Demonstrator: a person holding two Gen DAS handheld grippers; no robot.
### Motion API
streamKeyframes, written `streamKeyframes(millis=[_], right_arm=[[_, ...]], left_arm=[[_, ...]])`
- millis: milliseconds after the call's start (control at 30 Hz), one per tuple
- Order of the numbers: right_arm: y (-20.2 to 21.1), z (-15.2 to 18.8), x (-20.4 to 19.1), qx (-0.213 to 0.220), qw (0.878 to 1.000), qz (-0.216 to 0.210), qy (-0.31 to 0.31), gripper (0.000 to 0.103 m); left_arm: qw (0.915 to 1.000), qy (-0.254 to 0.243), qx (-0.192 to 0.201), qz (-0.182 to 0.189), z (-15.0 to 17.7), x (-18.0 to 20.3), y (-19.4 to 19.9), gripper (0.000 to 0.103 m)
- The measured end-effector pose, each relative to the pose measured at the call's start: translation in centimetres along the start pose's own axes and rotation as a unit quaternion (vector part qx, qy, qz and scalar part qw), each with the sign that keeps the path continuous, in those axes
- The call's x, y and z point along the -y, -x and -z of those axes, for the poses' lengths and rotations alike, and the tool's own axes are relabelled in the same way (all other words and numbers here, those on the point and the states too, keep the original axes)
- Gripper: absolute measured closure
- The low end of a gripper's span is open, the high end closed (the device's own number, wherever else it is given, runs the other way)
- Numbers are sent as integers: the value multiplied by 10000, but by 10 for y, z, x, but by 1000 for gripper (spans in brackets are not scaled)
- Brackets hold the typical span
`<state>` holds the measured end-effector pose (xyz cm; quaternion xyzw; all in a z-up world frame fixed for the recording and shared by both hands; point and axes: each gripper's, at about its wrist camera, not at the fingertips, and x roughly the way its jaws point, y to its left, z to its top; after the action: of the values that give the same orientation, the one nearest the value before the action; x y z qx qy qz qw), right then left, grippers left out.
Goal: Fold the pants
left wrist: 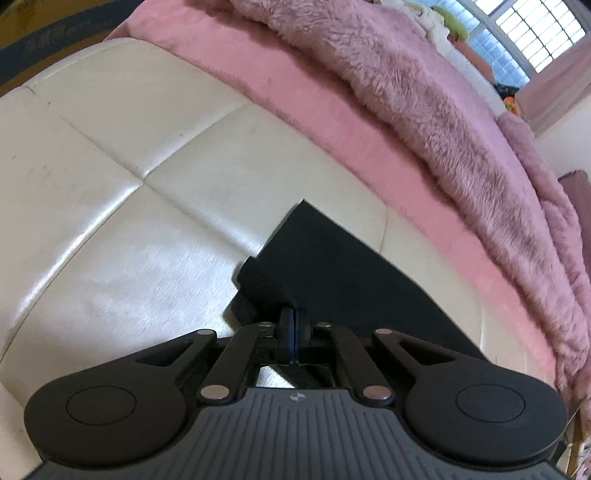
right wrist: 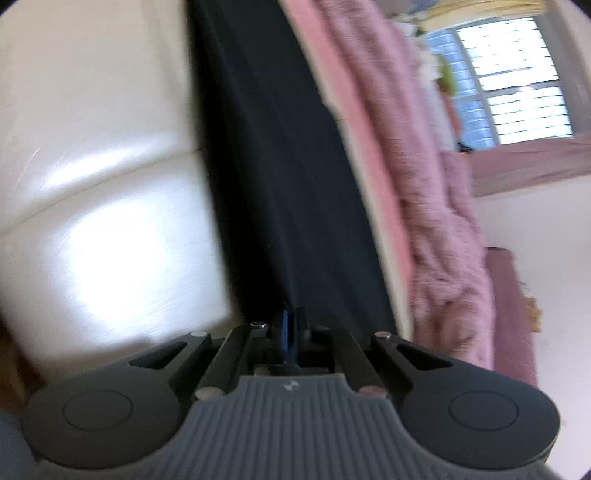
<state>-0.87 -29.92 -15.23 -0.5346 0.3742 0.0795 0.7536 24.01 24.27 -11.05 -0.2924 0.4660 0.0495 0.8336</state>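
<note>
Closest to the left wrist lens, left gripper (left wrist: 294, 325) pressed together, its 2 fingers pinching a bunched fold of the black pants (left wrist: 325, 266). Just beyond the fingertips, a rolled dark lip of cloth, then the flat panel running to a sharp corner, lying on the cream padded surface (left wrist: 122, 192). Past that corner, more cream quilting with stitched seams, bordered by a pink sheet (left wrist: 317, 122). Farther right, a fluffy mauve blanket (left wrist: 436, 110) heaped over the sheet, and at the far top right a bright barred window (left wrist: 532, 29).

Nearest in the right wrist view, right gripper (right wrist: 291, 332) closed as well, clamped on the pants (right wrist: 280, 166) at the near end. Ahead of it, the black cloth stretching away as 1 long band up to the top edge, apparently lifted taut, though motion blur leaves that uncertain. Left of the band, the glossy cream surface (right wrist: 103, 192); right of it, the pink sheet (right wrist: 332, 81) and the mauve blanket (right wrist: 436, 221). Farthest off, the window (right wrist: 517, 81) above a pale wall.
</note>
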Motion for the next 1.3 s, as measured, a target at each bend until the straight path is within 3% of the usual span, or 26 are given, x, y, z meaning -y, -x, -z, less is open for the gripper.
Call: streamKeyframes(millis=[233, 400, 467, 533, 733, 967, 1033, 1133, 1200, 1300], right_arm=[[-17, -5, 6, -208, 9987, -443, -150, 103], [-18, -7, 17, -244, 9959, -683, -547, 101], [-16, -6, 24, -257, 9935, -821, -745, 86], [-12, -4, 34, -211, 9890, -939, -1127, 77], [-3, -6, 76, 92, 9521, -1208, -2806, 71], [-31, -27, 99, -13, 9048, -1256, -4069, 70], [-43, -31, 101, -101, 8956, -1221, -4276, 70], [-58, -37, 99, -217, 8867, -1197, -4461, 70], [-64, -42, 97, -254, 8841, -1202, -4508, 70], [-71, -44, 96, -348, 8913, -1109, -4383, 70]], left_arm=[[9998, 9, -124, 130, 0, -7, -2, 102], [9998, -95, -100, -153, -1, -10, 1, 91], [9996, 45, 55, -263, -2, -17, 10, 91], [9992, 279, 152, -225, -1, -25, 19, 83], [9921, 1058, 286, 614, 7, -40, 31, 76], [9882, 1429, 229, 500, 16, -31, 3, 74], [9876, 1464, 322, 460, 19, -29, 1, 75], [9892, 1388, 375, 293, 19, -23, 0, 103], [9894, 1358, 439, 267, 19, -16, 12, 103], [9913, 1185, 525, 216, 14, -5, 34, 103]])
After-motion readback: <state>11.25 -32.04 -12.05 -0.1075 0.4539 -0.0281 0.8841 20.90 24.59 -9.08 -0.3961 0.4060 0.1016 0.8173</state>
